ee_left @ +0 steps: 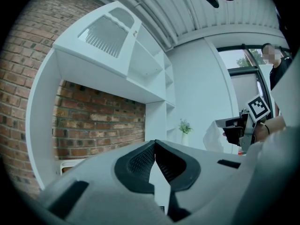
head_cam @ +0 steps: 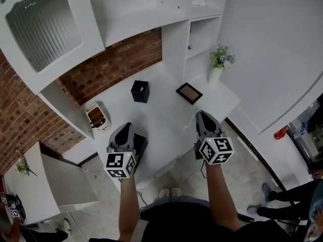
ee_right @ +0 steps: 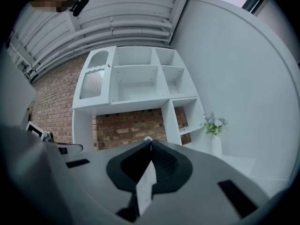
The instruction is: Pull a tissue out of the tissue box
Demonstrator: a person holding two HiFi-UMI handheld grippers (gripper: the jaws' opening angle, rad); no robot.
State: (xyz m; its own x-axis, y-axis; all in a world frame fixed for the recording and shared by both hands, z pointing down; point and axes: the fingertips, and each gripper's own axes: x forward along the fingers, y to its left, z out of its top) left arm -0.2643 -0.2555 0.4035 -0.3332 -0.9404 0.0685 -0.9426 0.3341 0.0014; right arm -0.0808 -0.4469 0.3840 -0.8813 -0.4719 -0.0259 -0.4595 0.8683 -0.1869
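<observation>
One white paper tissue [ee_right: 147, 184] looks fully pulled, pinched in my right gripper [ee_right: 150, 142]; my left gripper [ee_left: 154, 143] is closed, empty; the black cube-shaped tissue box [head_cam: 140, 91] sits mid-frame.

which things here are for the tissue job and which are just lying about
For the job: tissue box; tissue pinched in the right gripper; left gripper, shut, empty.
Lying about: picture frame; vase of flowers; toaster.

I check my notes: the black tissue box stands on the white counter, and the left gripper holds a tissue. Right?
Not the left gripper: the right gripper holds the tissue, as the right gripper view shows. The tissue box does stand on the counter.
</observation>
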